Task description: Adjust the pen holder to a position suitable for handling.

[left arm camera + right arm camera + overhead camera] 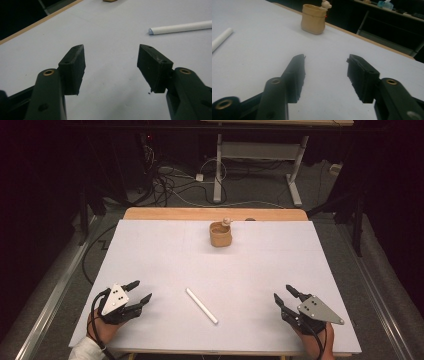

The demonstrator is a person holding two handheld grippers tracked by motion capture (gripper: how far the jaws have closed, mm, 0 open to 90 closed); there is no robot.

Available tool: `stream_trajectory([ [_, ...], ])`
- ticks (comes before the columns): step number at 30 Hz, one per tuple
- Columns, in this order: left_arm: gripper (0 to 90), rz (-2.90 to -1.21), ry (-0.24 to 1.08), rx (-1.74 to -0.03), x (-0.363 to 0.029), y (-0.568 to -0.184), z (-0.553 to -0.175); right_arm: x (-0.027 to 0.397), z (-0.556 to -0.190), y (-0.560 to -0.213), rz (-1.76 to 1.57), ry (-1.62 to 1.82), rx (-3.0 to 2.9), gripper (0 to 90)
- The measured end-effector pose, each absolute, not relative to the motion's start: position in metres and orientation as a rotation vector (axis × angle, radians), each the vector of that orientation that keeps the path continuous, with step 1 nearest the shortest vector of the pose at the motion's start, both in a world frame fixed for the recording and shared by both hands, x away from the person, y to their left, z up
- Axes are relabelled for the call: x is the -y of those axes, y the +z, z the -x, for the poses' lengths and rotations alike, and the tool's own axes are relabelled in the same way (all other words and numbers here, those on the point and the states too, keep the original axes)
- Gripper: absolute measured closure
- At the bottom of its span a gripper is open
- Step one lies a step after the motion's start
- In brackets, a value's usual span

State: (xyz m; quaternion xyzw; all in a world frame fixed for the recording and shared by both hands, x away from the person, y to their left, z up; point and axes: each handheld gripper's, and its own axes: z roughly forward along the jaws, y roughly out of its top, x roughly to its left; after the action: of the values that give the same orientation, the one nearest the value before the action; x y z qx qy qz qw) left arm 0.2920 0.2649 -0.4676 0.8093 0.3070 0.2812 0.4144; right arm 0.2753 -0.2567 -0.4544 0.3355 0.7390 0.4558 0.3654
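Both grippers, left gripper [141, 291] and right gripper [283, 295], rest agape and empty (nothing started); next, reach for the white tube [201, 305].

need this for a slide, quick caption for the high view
Two hand-held grippers, left gripper and right gripper, rest open either side of a white tube; tan cup beyond.

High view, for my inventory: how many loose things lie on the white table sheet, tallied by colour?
White: 1, the long white cylindrical stick
Tan: 1, the small tan sack-shaped holder at the far edge
Total: 2
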Motion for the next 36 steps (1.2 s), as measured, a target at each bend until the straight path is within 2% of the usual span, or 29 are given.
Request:
stream_trajectory([
  [8,39.5,-2.040,0.707,-0.789,-0.262,-0.466,-0.305,0.258,-0.286,-0.454,-0.873,1.166,-1.913,52.8],
  [10,33.1,-2.039,0.716,-0.791,-0.260,-0.466,-0.309,0.260,-0.294,-0.453,-0.878,1.146,-1.914,52.6],
  [17,23.4,-2.043,0.737,-0.753,-0.261,-0.466,-0.311,0.262,-0.315,-0.450,-0.891,1.137,-1.939,49.7],
  [26,23.3,-2.043,0.760,-0.725,-0.258,-0.463,-0.306,0.258,-0.347,-0.435,-0.907,1.181,-1.988,46.2],
  [36,23.3,-2.077,0.738,-0.726,-0.259,-0.468,-0.295,0.228,-0.394,-0.404,-0.896,1.110,-2.177,37.6],
])
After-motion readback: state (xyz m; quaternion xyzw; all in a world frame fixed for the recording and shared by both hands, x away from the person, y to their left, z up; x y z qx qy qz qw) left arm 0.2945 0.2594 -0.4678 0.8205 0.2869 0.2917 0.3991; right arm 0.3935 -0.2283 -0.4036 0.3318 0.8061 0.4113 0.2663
